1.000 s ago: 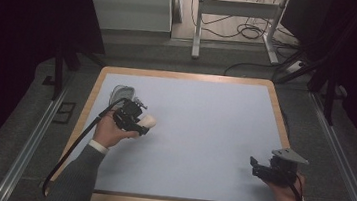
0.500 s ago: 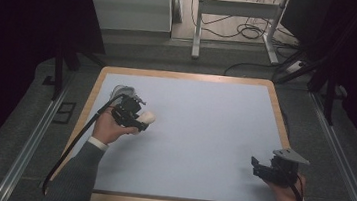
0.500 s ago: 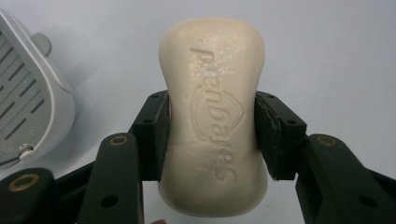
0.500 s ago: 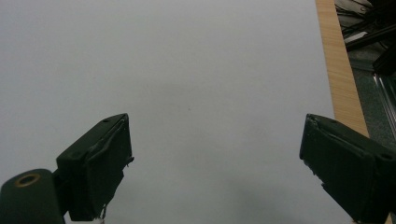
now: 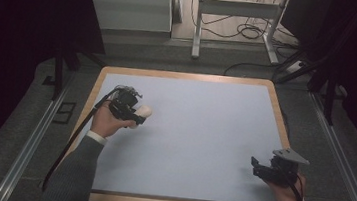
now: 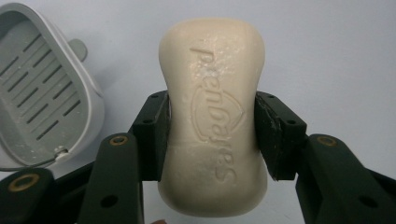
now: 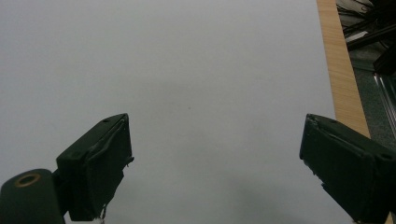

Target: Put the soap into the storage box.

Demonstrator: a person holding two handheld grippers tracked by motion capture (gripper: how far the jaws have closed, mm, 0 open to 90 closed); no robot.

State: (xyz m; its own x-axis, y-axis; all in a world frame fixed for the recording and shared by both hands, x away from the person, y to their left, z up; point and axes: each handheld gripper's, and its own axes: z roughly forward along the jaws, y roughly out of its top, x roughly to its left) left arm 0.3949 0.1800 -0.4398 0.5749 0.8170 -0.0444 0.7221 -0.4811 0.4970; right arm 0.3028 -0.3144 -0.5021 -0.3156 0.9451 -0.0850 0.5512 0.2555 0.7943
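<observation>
High view: left gripper [image 5: 132, 113] above the table's [image 5: 203, 133] left side, clamped on a pale soap bar [image 5: 144, 110]; right gripper [image 5: 268, 170] near the right front corner, apparently holding nothing.

Left gripper view: soap bar [image 6: 212, 116] pinched at its narrowed waist, long axis running straight away from the camera, embossed face up. Likely rigid, smooth, slippery; the waist is the sound hold. Grey slotted soap dish [image 6: 42, 93] just beside, empty.

Right gripper view: jaws wide apart over bare table [image 7: 187, 70].
</observation>
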